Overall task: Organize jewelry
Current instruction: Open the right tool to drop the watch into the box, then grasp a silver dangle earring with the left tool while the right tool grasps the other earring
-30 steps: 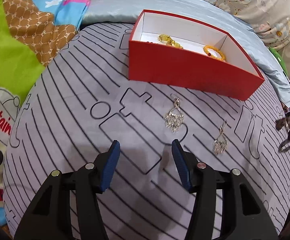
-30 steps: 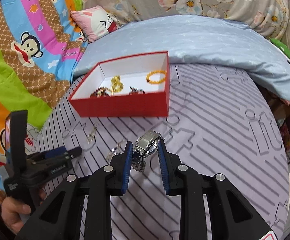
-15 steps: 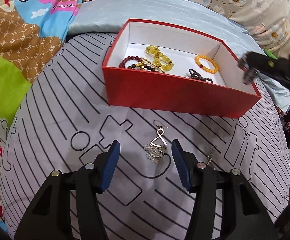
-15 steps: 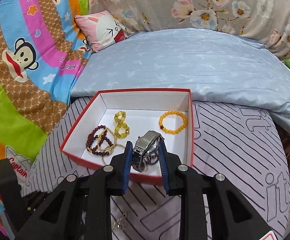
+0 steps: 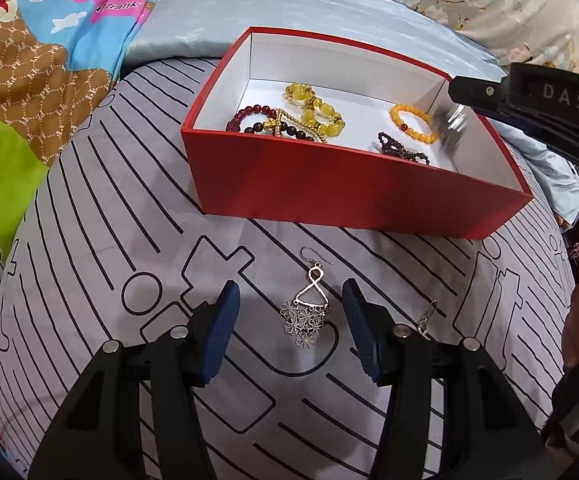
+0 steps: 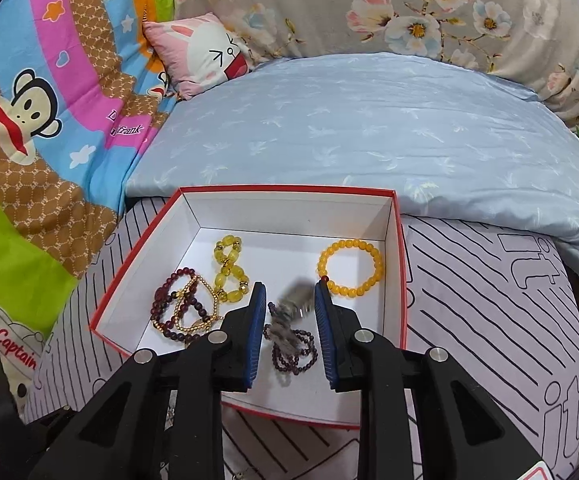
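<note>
A red box (image 5: 353, 196) with a white inside holds an orange bead bracelet (image 6: 349, 266), a yellow bead bracelet (image 6: 229, 268), dark red beads with a gold chain (image 6: 185, 312) and a purple bead strand (image 6: 295, 350). My right gripper (image 6: 289, 320) hangs open over the box. A silver watch (image 6: 293, 304), blurred, is loose between its fingers and falling; it also shows in the left wrist view (image 5: 449, 128). My left gripper (image 5: 289, 328) is open, low over the bed, around a silver flower earring (image 5: 307, 312). A second earring (image 5: 425, 320) lies to its right.
The box and earrings rest on a grey sheet with black lines (image 5: 109, 200). A light blue quilt (image 6: 349, 128) lies behind the box. A pink rabbit pillow (image 6: 205, 52) and a cartoon blanket (image 6: 29, 100) lie at the left.
My right gripper carried the watch over the box, then opened and let it go. My left gripper moved forward until the flower earring lay between its fingers.
</note>
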Demonstrator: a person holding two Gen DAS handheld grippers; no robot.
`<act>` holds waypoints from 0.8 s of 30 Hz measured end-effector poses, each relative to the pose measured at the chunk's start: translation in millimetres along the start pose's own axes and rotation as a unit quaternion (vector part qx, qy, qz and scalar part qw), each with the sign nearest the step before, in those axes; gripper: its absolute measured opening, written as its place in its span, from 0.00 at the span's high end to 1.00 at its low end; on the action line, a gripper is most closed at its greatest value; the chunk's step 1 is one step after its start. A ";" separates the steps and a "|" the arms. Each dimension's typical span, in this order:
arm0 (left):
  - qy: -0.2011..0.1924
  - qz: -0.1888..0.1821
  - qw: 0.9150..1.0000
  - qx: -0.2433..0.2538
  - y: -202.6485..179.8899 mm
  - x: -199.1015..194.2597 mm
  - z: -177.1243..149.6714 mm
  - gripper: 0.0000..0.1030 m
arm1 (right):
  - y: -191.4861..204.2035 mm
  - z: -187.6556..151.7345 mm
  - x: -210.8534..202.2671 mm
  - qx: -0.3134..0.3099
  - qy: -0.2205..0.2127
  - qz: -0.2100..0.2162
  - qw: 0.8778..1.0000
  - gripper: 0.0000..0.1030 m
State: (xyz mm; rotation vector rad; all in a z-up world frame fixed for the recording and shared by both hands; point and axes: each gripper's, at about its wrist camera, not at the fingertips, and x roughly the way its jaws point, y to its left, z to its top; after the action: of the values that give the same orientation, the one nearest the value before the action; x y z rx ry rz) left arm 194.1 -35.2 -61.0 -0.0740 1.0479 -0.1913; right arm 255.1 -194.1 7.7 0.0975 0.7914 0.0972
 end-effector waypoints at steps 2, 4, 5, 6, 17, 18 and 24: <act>0.000 0.001 1.000 0.000 0.3 0.3 0.5 0.51 | 0.4 0.4 2.3 -0.002 0.000 -0.004 1.000 0.77; -0.001 0.000 1.000 -0.001 1.0 0.5 1.2 0.51 | -1.4 -1.5 1.4 0.003 0.000 -0.005 1.000 0.77; 0.000 0.001 1.000 -0.001 1.4 0.9 1.3 0.51 | -3.3 -3.4 -0.9 0.010 0.001 -0.001 1.000 0.77; 0.000 0.001 1.000 -0.001 1.5 1.4 1.3 0.51 | -5.4 -5.7 -3.8 0.014 0.002 0.003 1.000 0.77; -0.006 0.012 1.000 0.013 -7.6 2.9 -1.8 0.59 | -16.9 -68.7 -45.6 0.021 0.024 0.000 0.999 0.76; -0.007 0.014 1.000 0.016 -8.5 3.3 -1.8 0.63 | -16.3 -76.4 -46.7 0.019 0.030 -0.001 0.999 0.76; -0.006 0.010 1.000 0.018 -9.5 4.2 0.5 0.83 | -10.4 -114.7 -43.5 0.022 0.072 0.012 0.997 0.76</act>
State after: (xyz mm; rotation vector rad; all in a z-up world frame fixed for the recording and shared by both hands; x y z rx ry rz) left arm 195.3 -45.3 -62.9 -0.0332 1.0321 -0.1913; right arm 143.4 -203.9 -43.0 0.1436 0.9362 0.1110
